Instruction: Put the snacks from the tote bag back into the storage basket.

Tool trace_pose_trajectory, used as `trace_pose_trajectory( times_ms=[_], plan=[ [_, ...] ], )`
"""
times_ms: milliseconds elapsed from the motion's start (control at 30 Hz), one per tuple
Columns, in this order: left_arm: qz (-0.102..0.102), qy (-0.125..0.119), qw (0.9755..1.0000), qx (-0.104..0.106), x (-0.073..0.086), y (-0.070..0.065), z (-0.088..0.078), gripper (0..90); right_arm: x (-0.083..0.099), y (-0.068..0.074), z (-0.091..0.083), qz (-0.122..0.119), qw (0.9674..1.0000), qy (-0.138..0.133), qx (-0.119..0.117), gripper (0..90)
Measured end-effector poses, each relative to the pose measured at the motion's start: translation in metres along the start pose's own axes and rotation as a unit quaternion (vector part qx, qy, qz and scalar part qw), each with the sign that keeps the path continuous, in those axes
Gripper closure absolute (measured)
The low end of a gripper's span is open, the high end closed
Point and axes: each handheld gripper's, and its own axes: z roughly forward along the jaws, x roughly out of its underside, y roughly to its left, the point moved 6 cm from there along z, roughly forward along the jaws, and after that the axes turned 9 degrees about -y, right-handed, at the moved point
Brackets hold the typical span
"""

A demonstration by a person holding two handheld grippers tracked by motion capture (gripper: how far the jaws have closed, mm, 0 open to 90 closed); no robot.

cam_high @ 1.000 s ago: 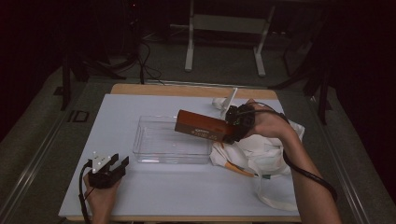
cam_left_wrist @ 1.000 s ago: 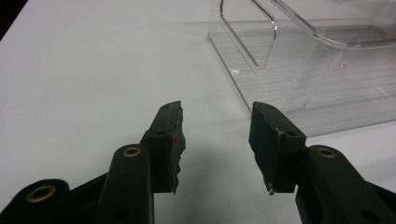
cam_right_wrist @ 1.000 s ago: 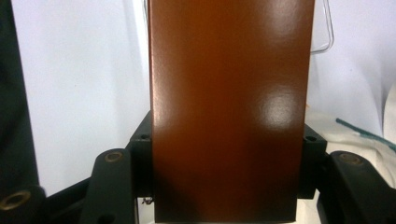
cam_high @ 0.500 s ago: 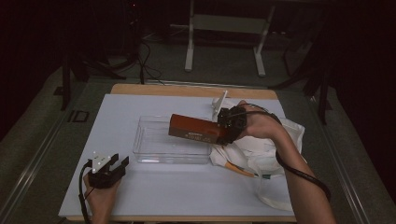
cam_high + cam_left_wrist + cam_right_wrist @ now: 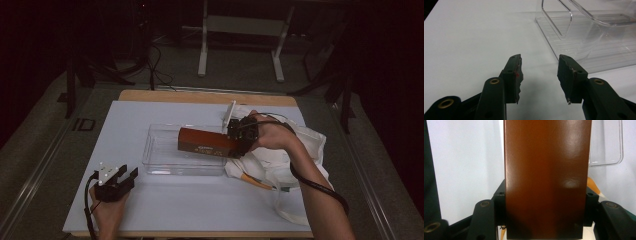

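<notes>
Two tools are at work over the white surface (image 5: 200, 205). The right tool (image 5: 236, 141) grips a brown box (image 5: 206, 142) by one end, its jaws pressed against the box's two sides; the box juts out leftward from it, held above the clear tray (image 5: 162, 160) near the tray's right part. A white bag (image 5: 305, 150) lies just right of the tray, under the right hand. The left tool (image 5: 125, 176) rests near the surface's front left corner, jaws apart with nothing between them, well apart from the box.

White table (image 5: 165, 210) bears clear plastic bin (image 5: 160, 162), white cloth bag (image 5: 305, 145)
</notes>
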Motion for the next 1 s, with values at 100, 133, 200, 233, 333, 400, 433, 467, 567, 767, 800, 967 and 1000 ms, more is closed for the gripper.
trace_pose_trajectory(
  times_ms=[100, 133, 200, 233, 333, 400, 433, 467, 567, 767, 800, 967, 1000],
  plan=[
    [0.0, 0.0, 1.0, 0.0, 0.0, 0.0, 0.0, 54.9, -0.003, 0.001, 0.001, -0.002, 1.0, -0.001, -0.002, 43.2],
    [-0.001, 0.0, 1.0, 0.0, 0.0, 0.0, 0.0, 54.9, -0.003, 0.001, 0.001, -0.003, 1.0, -0.001, -0.003, 43.2],
    [-0.001, 0.0, 1.0, 0.0, 0.0, 0.0, 0.0, 54.9, -0.005, 0.002, 0.003, -0.006, 1.0, -0.002, -0.003, 43.2],
    [-0.001, 0.0, 1.0, 0.0, 0.0, 0.0, 0.0, 54.9, -0.006, 0.002, 0.003, -0.008, 1.0, -0.001, -0.005, 43.2],
    [-0.001, 0.001, 1.0, 0.001, 0.0, 0.0, 0.0, 54.9, -0.008, 0.003, 0.004, -0.008, 0.9999, 0.001, -0.007, 43.2],
    [-0.002, 0.0, 1.0, 0.001, 0.0, 0.0, 0.0, 54.9, -0.009, 0.003, 0.005, -0.01, 0.9999, 0.003, -0.011, 43.2],
    [-0.002, 0.001, 1.0, 0.001, 0.0, 0.0, 0.0, 54.9, -0.009, 0.004, 0.006, -0.01, 0.9999, 0.005, -0.011, 43.2],
    [-0.001, 0.001, 1.0, 0.001, 0.0, 0.0, 0.0, 54.8, -0.01, 0.004, 0.007, -0.01, 0.9999, 0.006, -0.011, 43.2],
    [-0.002, 0.001, 1.0, 0.001, 0.0, 0.0, 0.0, 54.9, -0.01, 0.004, 0.009, -0.01, 0.9998, 0.011, -0.012, 43.2],
    [-0.002, 0.001, 1.0, 0.001, 0.0, 0.0, 0.0, 54.8, -0.013, 0.004, 0.012, -0.015, 0.9997, 0.011, -0.015, 43.2],
    [-0.002, 0.001, 1.0, 0.001, 0.0, 0.0, 0.0, 54.8, -0.014, 0.005, 0.012, -0.014, 0.9997, 0.01, -0.016, 43.2],
    [-0.002, 0.001, 1.0, 0.002, 0.0, 0.0, 0.0, 54.8, -0.016, 0.005, 0.013, -0.018, 0.9996, 0.015, -0.016, 43.1],
    [-0.002, 0.002, 1.0, 0.002, 0.0, 0.0, 0.0, 54.8, -0.017, 0.005, 0.013, -0.019, 0.9996, 0.014, -0.016, 43.1]
  ],
)
